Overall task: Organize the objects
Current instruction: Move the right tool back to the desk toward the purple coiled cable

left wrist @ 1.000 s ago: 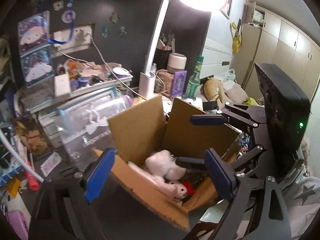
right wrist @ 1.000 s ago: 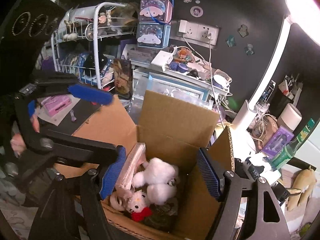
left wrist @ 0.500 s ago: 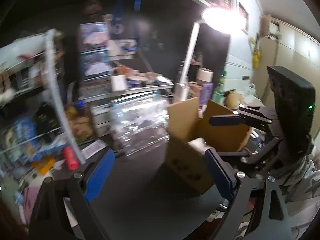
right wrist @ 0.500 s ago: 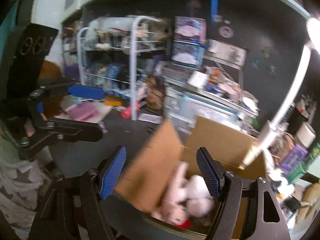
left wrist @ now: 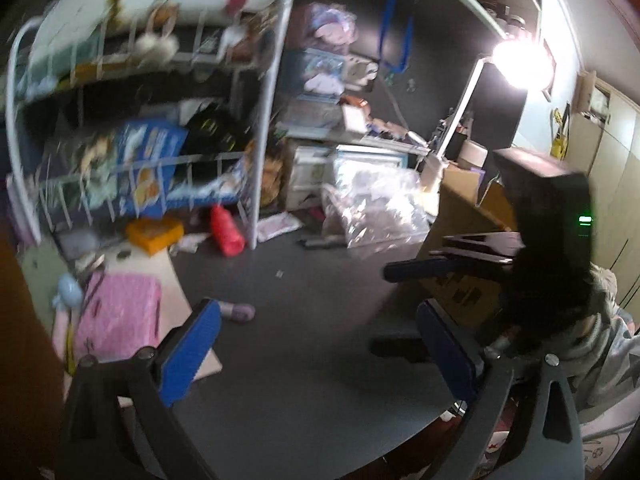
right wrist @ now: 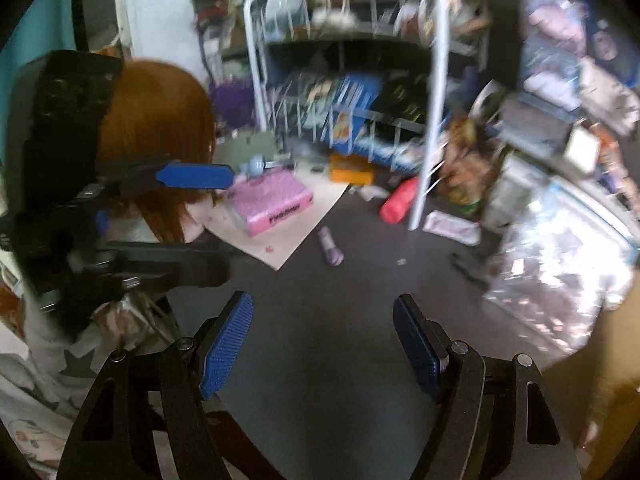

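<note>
While your left claw [left wrist: 320, 344] hangs over the dark surface [left wrist: 312, 288], its blue pads [left wrist: 188, 352] are spreading wider and nothing sits between them. Your right claw [right wrist: 322, 344] is at a middling spread, also with nothing between its pads, only bare surface beneath. Each claw shows in the other's camera: the right one [left wrist: 448, 292] stands in front of the cardboard box [left wrist: 468, 216] at the right edge of the left view.

Loose things lie ahead of you on the surface. A small purple roll [right wrist: 331, 246] rests by the corner of a pale sheet [right wrist: 296, 216], apart from both claws. A pink packet [right wrist: 268, 200] lies on that sheet. A red bottle [right wrist: 398, 200] lies on its side at the foot of the white wire rack [left wrist: 264, 120], with an orange box [left wrist: 154, 232] near it under the rack. A crumpled clear plastic bag [left wrist: 376, 208] sits between the rack and the box. Motion blur hides finer detail.
</note>
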A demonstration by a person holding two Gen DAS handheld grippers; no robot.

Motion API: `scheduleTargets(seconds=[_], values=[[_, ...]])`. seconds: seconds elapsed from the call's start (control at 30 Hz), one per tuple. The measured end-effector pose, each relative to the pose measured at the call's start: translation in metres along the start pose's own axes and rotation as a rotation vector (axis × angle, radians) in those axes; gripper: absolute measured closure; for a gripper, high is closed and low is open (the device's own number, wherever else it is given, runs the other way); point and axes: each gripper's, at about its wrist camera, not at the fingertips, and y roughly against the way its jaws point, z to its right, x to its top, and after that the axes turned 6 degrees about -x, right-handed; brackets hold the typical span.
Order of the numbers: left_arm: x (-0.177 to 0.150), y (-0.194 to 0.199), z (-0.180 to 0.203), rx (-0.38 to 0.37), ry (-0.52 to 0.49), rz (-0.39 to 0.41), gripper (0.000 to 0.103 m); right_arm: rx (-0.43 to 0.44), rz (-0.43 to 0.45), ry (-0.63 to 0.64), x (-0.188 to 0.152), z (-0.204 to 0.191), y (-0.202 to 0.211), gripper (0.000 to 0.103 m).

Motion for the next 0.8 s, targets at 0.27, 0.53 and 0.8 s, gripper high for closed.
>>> scheduleTargets(seconds=[0.27,0.53,0.8], values=[[-0.029,-0.008,-0.031,-0.035,0.089,-0.010,0.006,0.033,-0.110,-0.009,0.005,0.001,-0.097,0.061],[-0.038,-0.011,-0.048,-0.049,0.136,-0.008,0.006,-0.008,-0.112,0.010,0.018,0.001,-0.149,0.074],[-0.037,-0.012,-0.056,-0.040,0.153,-0.010,0.006,-0.028,-0.119,0.074,0.027,-0.009,-0.167,0.086]])
